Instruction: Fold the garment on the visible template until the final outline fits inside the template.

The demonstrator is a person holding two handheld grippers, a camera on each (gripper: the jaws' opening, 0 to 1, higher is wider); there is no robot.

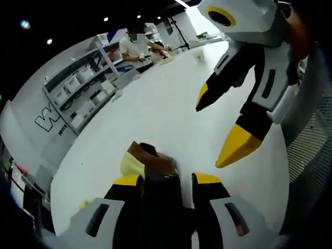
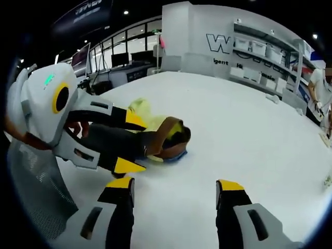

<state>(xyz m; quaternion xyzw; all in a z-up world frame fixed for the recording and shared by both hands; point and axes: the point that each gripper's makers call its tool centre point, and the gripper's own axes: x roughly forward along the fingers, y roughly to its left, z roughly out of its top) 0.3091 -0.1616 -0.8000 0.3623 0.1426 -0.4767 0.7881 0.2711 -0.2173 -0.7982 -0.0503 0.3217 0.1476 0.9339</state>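
Note:
The garment [image 1: 149, 160] is a bunched heap of dark, brown and pale yellow cloth on the white table [image 1: 155, 104]. My left gripper [image 1: 167, 179] is shut on a dark fold of it that fills the gap between the jaws. In the right gripper view the same garment [image 2: 168, 136] lies in the middle, and the left gripper [image 2: 130, 143] comes in from the left with dark cloth between its yellow-tipped jaws. My right gripper [image 2: 176, 184] is open over bare table, a short way from the heap. It hangs open above the table in the left gripper view [image 1: 218, 127].
White shelving with bins [image 1: 83, 88] runs along the table's far side, and a person [image 1: 136, 47] works at a counter beyond. A grey mesh surface [image 2: 31, 176] borders the table near the left gripper. More shelves [image 2: 259, 57] stand behind the table [image 2: 249, 129].

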